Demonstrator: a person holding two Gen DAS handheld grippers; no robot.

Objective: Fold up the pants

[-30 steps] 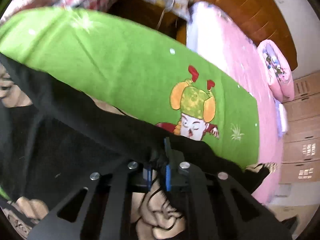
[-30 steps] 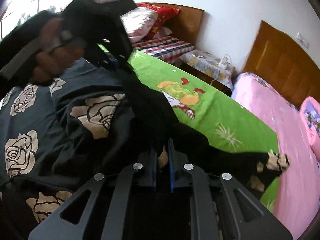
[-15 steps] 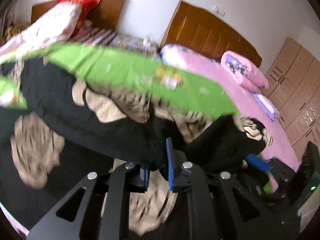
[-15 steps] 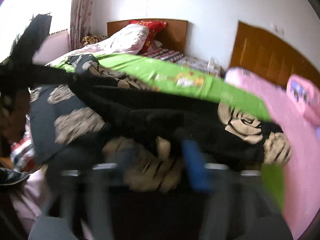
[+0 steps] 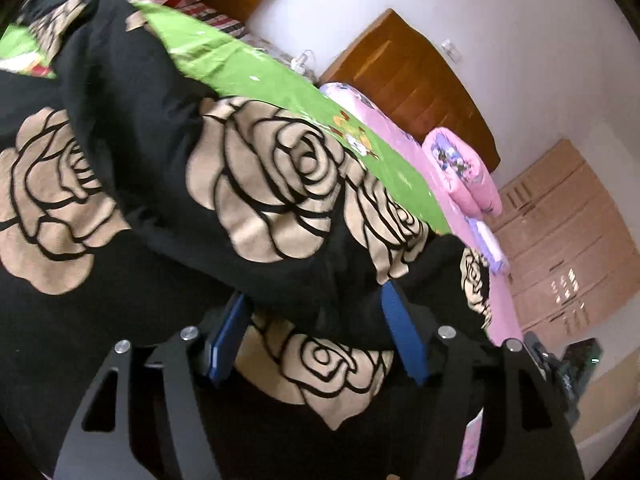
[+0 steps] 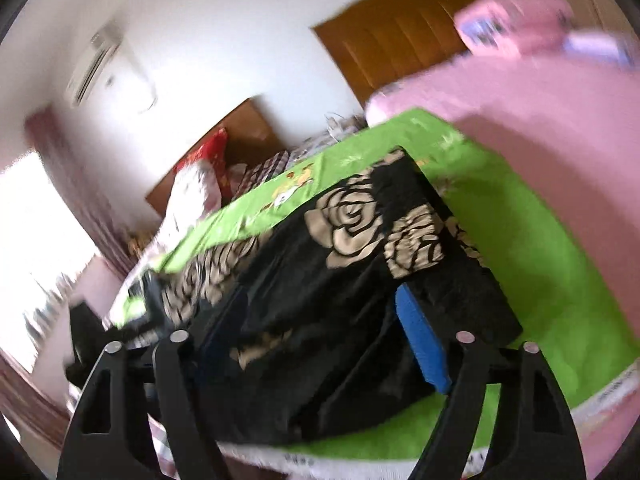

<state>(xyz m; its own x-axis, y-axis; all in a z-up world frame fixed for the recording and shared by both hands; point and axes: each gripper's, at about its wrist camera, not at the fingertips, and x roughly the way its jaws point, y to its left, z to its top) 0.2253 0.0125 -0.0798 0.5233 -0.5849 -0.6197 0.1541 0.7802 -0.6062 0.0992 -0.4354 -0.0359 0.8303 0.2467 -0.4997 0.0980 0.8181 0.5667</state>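
Left tool opening, pants fabric bunched loosely between its fingers; right tool closing, apart, pants lying between on the green sheet.

right view blurred, pants cropped left

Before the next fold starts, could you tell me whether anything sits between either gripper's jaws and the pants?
Nothing visible does. The black rose-print pants lie on the green sheet, their cloth directly between the jaws of the left gripper, which are opening, and of the right gripper, which are closing.
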